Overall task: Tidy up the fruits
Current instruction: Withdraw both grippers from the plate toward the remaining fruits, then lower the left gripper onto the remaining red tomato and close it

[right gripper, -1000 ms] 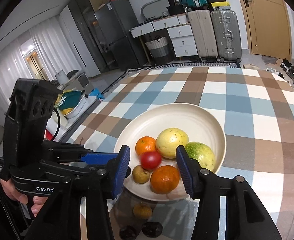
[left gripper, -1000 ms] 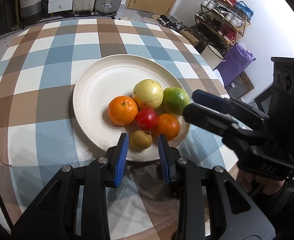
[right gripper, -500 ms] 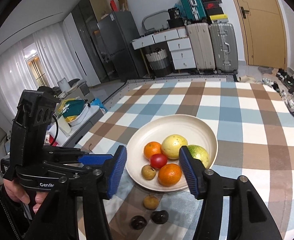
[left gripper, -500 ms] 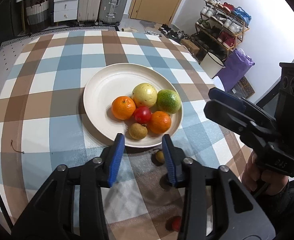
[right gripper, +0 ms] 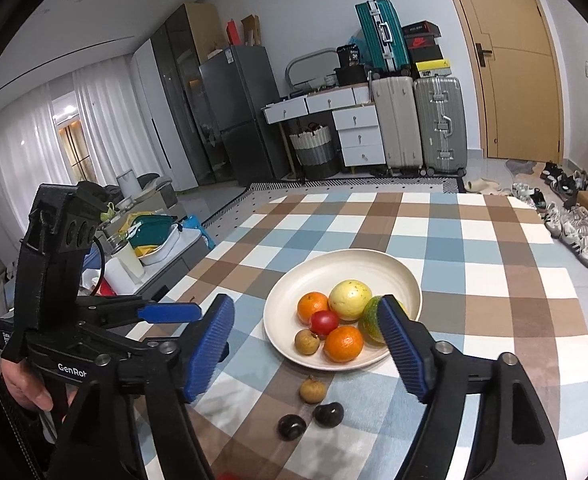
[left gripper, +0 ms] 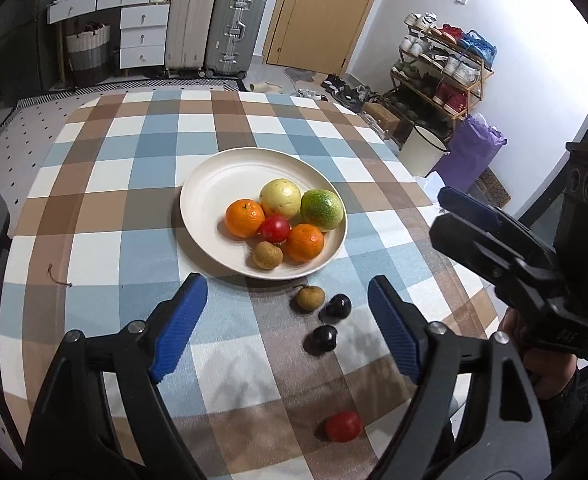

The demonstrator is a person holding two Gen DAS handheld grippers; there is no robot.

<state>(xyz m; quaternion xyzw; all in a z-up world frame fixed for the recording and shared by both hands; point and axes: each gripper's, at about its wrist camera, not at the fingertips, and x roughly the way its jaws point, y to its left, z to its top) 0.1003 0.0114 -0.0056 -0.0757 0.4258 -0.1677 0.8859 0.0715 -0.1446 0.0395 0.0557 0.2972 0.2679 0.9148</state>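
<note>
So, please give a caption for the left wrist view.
Open left gripper hovers before a plate of fruit; four small fruits lie loose on the checked cloth.

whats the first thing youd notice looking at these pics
The cream plate in the middle of the checked tablecloth, with six fruits crowded toward its near-right side. Next, the strays on the cloth in front of it: a brown longan, two dark fruits and a red tomato nearest the camera. Both blue-padded tongs, left and right, hang open and empty.
</note>
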